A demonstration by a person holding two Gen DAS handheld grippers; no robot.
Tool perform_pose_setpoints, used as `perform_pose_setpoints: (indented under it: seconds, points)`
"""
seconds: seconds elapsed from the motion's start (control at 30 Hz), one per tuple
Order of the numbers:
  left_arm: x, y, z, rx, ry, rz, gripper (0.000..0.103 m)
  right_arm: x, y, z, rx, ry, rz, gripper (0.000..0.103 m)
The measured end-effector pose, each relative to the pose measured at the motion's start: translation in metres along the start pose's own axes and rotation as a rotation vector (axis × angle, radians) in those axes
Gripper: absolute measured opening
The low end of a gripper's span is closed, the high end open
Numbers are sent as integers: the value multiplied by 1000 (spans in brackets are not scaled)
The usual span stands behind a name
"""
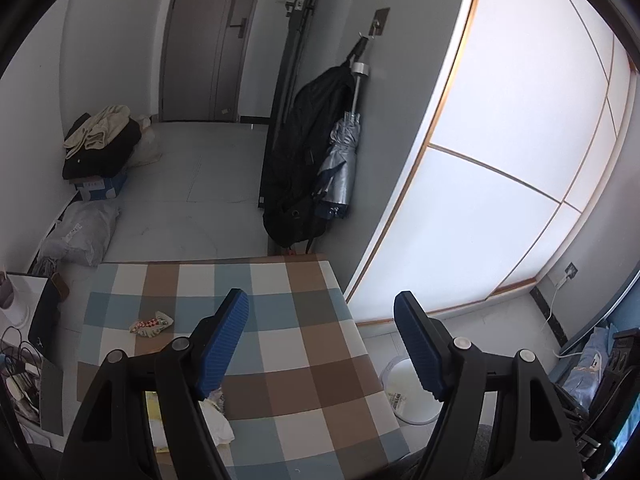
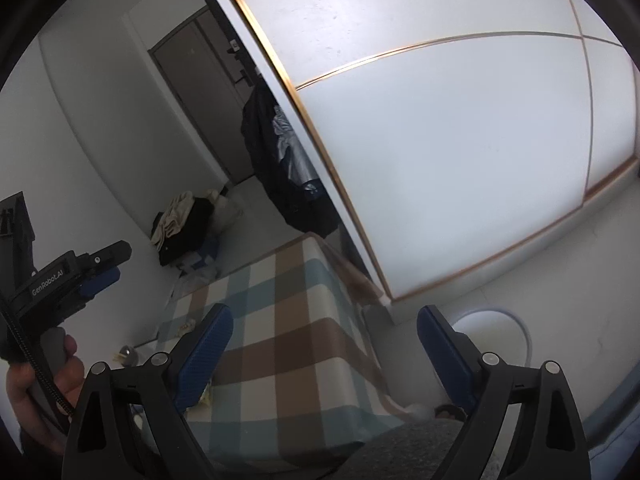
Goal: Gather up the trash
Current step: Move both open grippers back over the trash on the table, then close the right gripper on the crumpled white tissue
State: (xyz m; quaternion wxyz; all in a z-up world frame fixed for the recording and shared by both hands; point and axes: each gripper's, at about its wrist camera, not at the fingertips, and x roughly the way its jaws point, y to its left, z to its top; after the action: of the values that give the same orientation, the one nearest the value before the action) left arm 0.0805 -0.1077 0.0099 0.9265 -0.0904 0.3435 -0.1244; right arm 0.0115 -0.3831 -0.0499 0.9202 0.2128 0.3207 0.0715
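A crumpled red-and-white wrapper lies on the checked tablecloth, left of my left gripper. White crumpled tissue and a yellow paper lie on the near part of the table, partly hidden under the left finger. A white trash bin stands on the floor right of the table, and shows in the right wrist view. My left gripper is open and empty above the table. My right gripper is open and empty, over the table's right edge. The left gripper also shows in the right wrist view.
A black bag and a folded umbrella hang on the wall behind the table. Clothes on a box and a grey plastic bag sit on the floor at left. Cables and small items lie left of the table.
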Motion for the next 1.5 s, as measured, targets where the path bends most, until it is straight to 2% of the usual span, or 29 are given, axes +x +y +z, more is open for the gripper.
perform_pose_setpoints:
  seconds: [0.13, 0.37, 0.67, 0.7, 0.73, 0.83, 1.1, 1.23, 1.4, 1.5]
  points:
    - [-15, 30, 1, -53, -36, 1, 72, 6, 34, -6, -50, 12, 29, 94]
    - [-30, 78, -3, -86, -63, 52, 72, 25, 85, -21, -109, 50, 80, 94]
    - [-26, 141, -25, -140, -79, 132, 72, 59, 151, -55, -248, 144, 106, 94]
    - [-24, 147, -28, -147, -76, 123, 72, 62, 155, -58, -261, 154, 109, 94]
    - [-19, 155, -33, -158, -61, 84, 72, 67, 162, -63, -277, 168, 109, 94]
    - [-12, 169, -40, -194, -8, 24, 72, 81, 173, -75, -297, 210, 102, 94]
    - [-17, 201, -54, -227, 42, 37, 72, 134, 189, -112, -231, 407, 102, 94]
    - [-15, 213, -57, -265, 65, 26, 72, 155, 193, -123, -214, 443, 84, 93]
    - [-15, 218, -57, -287, 80, 0, 72, 178, 196, -131, -243, 475, 41, 84]
    - [-10, 222, -58, -303, 103, 3, 72, 189, 188, -132, -181, 484, 46, 75]
